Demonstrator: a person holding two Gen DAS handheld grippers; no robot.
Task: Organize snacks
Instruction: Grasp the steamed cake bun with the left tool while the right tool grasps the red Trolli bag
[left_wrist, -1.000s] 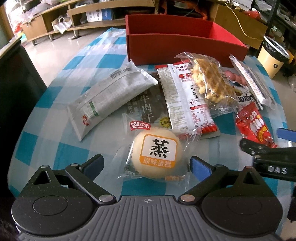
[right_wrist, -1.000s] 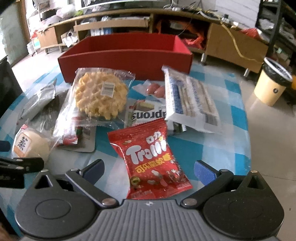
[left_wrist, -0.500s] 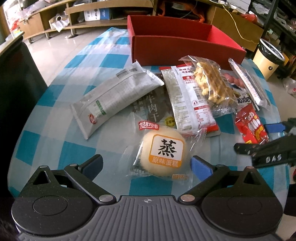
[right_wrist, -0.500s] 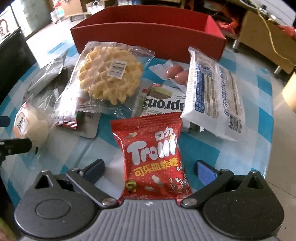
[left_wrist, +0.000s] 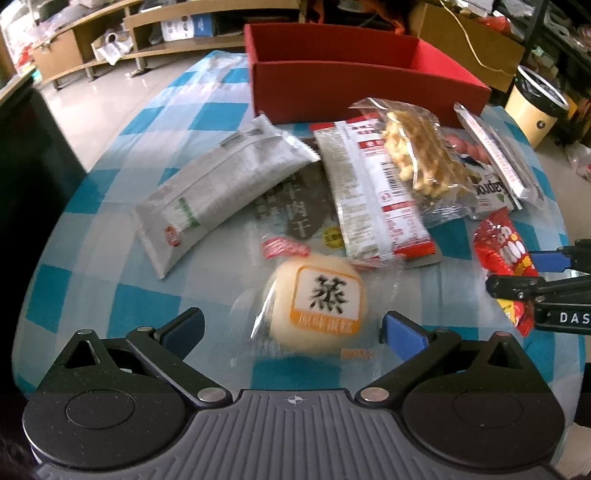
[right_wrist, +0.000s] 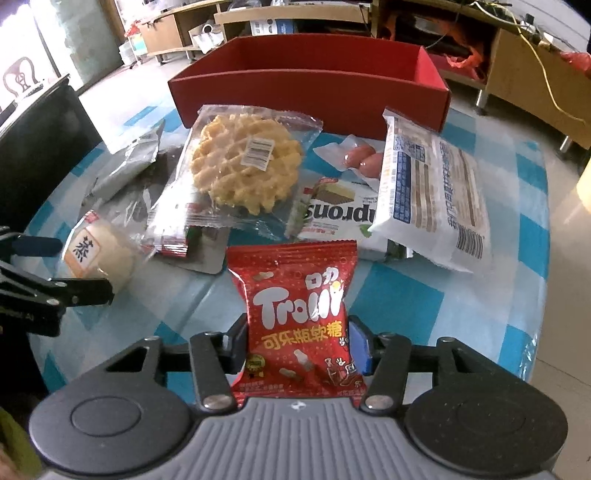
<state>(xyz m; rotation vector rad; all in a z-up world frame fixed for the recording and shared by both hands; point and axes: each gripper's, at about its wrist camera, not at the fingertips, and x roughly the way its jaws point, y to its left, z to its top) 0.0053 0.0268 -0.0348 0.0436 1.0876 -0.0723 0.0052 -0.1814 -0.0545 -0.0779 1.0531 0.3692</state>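
Left wrist view, from left to right: a grey wrapped packet (left_wrist: 218, 184) lies on the checkered desk (left_wrist: 110, 236). The left gripper (left_wrist: 291, 328) has its jaws spread wide around a round steamed cake (left_wrist: 317, 302), not touching it. Behind stands a red box (left_wrist: 354, 88). Right wrist view: the right gripper (right_wrist: 297, 343) has its jaws pinching a red Trolli gummy bag (right_wrist: 299, 314), with a waffle pack (right_wrist: 247, 166) beyond it.
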